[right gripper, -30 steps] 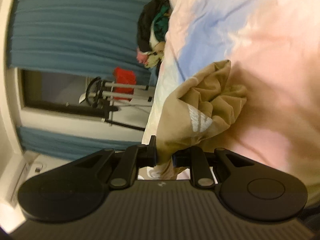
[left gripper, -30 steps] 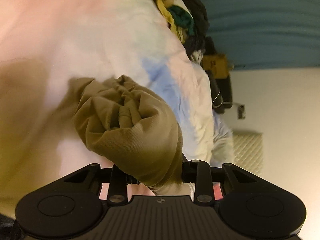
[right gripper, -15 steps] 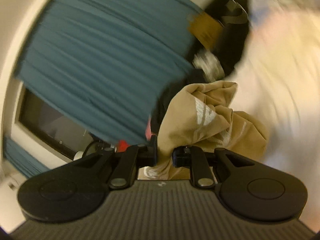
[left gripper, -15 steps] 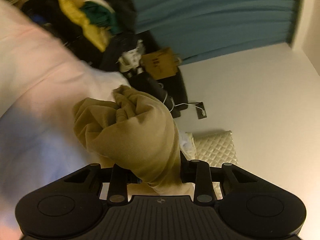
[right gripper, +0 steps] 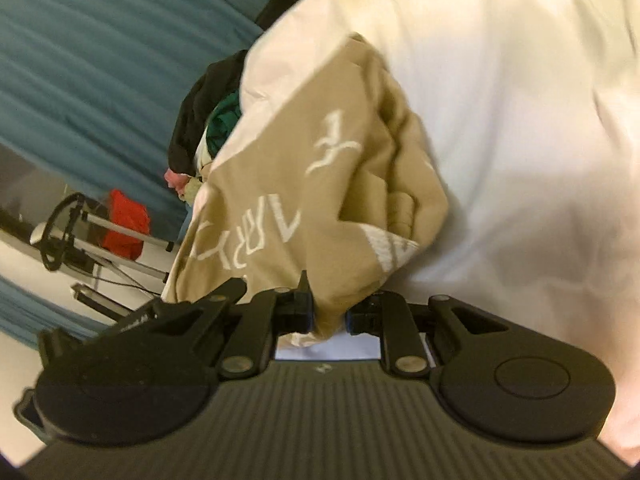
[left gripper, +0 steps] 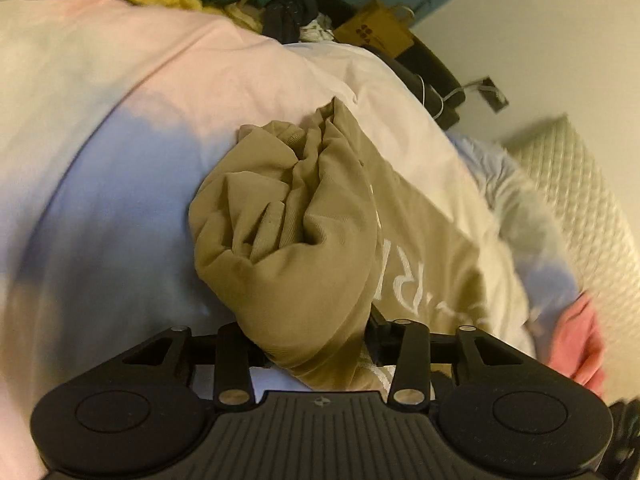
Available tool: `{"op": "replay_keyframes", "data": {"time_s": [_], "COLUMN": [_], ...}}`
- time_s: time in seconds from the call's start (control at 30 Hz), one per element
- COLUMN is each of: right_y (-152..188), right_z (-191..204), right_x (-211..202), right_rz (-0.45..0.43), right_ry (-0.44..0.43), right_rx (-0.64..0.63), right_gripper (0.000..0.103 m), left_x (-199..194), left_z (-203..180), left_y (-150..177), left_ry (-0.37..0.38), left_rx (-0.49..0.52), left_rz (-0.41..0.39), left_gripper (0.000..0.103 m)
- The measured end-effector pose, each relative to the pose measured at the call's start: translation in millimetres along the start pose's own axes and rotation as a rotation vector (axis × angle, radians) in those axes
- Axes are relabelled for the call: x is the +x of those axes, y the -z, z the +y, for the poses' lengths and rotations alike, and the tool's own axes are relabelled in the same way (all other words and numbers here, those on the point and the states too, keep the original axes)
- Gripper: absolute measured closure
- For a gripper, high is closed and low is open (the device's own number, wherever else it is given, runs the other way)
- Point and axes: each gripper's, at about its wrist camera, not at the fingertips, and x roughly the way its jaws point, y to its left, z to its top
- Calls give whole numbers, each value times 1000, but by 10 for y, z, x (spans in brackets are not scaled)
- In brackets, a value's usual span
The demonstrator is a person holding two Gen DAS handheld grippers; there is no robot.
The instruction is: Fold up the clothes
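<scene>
Left hand-held gripper (left gripper: 316, 344) and right hand-held gripper (right gripper: 329, 314) each clamp one tan shirt (left gripper: 288, 240) over bedding (left gripper: 120, 128)

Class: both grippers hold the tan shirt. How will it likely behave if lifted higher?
The tan shirt is bunched in soft folds, so it will probably sag and drape. It looks thin, so likely light. The left gripper pinches a thick wad, so slipping seems unlikely.

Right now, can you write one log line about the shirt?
step: spreading | left gripper: shut on tan T-shirt | right gripper: shut on tan T-shirt | over pastel bedsheet
</scene>
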Motion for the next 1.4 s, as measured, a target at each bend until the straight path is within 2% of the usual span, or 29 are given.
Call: {"op": "replay_keyframes", "data": {"time_s": [0.07,0.13,0.2,0.3,0.47,0.53,0.6,0.7,0.77,0.83,0.9,1.03,1.17,1.23,1.4], "right_y": [-34,-33,-23,19,58,90,149,275,368,500,645,942,1255,1399,1715], "right_z": [-46,2,102,272,626,814,1006,1274,1412,1542,1656,1801,1869,1846,1655], "right_x": [22,-50,-195,-448,-1055,-1321,-1591,-1991,-2212,-2452,-2684,-3007,-3232,-3285,-3330], "right_rz": [13,15,18,24,3,-20,-53,-103,-125,-166,-213,-267,-318,-347,-426], "right_ry": [11,50,95,146,129,108,94,76,72,69,61,40,27,27,18], "right_rx": [34,51,34,-15,-134,-192,-251,-343,-387,-445,-507,-595,-653,-669,-697], "right_gripper": [83,82,82,82,82,82,82,82,74,38,20,21,21,21,21], "left_x": [-59,-161,-280,-721,-1394,-1750,-2065,-2511,-2837,-3147,-3444,-3922,-4261,-4390,-4536], "left_z": [-57,-133,-225,-325,-714,-886,-1061,-1263,-1401,-1506,-1595,-1646,-1645,-1599,-1400], "left_y": [35,79,102,217,286,327,370,491,625,777,950,1267,1585,1731,2074], "left_ry": [-26,-70,-116,-139,-184,-204,-208,-215,-217,-224,-228,-207,-226,-219,-266], "left_rx": [35,98,151,195,259,285,323,371,415,456,495,536,577,578,591], "left_rz": [25,35,28,10,-80,-127,-174,-236,-277,-322,-369,-433,-522,-553,-619], "left_gripper": [50,35,29,24,16,7,3,1,0,0,0,0,0,0,0]}}
